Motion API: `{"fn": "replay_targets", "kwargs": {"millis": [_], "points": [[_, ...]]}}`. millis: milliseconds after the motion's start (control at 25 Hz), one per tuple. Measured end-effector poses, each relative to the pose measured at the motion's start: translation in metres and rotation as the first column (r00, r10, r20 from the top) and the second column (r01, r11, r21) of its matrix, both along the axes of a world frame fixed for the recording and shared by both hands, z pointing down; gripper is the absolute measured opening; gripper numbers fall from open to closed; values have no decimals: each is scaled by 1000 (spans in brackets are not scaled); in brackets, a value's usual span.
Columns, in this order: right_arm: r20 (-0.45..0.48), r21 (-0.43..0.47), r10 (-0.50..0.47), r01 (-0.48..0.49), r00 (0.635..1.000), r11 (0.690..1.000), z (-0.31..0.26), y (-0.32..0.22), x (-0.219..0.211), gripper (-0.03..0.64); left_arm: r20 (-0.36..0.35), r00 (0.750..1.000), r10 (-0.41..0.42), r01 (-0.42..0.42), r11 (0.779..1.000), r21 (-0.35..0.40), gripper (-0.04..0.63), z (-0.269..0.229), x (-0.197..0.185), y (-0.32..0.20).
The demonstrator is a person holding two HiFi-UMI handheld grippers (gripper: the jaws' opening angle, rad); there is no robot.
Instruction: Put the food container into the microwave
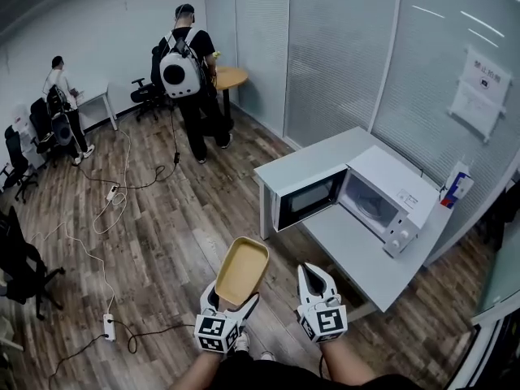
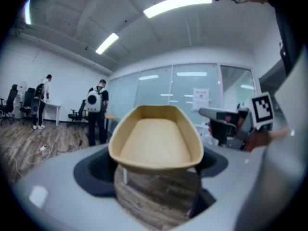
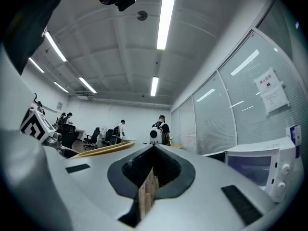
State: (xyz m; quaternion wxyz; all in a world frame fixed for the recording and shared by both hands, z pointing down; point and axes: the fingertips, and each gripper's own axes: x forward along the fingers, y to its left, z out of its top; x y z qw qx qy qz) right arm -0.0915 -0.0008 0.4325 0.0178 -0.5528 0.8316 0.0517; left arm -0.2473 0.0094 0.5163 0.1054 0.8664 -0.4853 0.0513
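the left gripper (image 1: 233,300) pinches the near end of the food container (image 1: 242,270), an empty tan tray held open side up in the air over the wood floor (image 1: 162,242), short of the table's near edge. in the left gripper view the container (image 2: 156,141) lies lengthwise away from the left gripper (image 2: 159,173). just beside it on the right, the right gripper (image 1: 311,273) has its jaws pressed together with nothing between them; its own view shows the right gripper (image 3: 153,151) shut to a thin slit, the container (image 3: 103,149) edge-on at left. farther on, the white microwave (image 1: 382,197) stands along the right edge of the grey table (image 1: 309,165), its door (image 1: 307,197) swung wide open. beyond, a person with a white backpack (image 1: 188,71) stands on the floor.
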Motion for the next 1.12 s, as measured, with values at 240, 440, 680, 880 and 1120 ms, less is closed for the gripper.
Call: {"fn": "replay_targets", "kwargs": {"millis": [240,440,680,880,1120], "points": [[-17,-11,35,-35,999,999,5,-23,3,-2,-12,999,50,-50,999,-5,483,6,8,-37],[-5,-20,92,-92,996,996,5,-55,4,-2,-18,993,113,-113,994,9,483,4,13,-79],[2,-34,161,-161,987,986,12,-100,8,-2,3,981,193,-193,981,34,483,-3,20,-132],[-3,-36,225,-225,974,974,14,-123,8,-2,39,963,268,-270,962,47,483,-3,28,-166],[-18,-51,325,-325,946,944,18,-127,27,-2,28,926,376,-377,925,43,483,5,55,-188]]}}
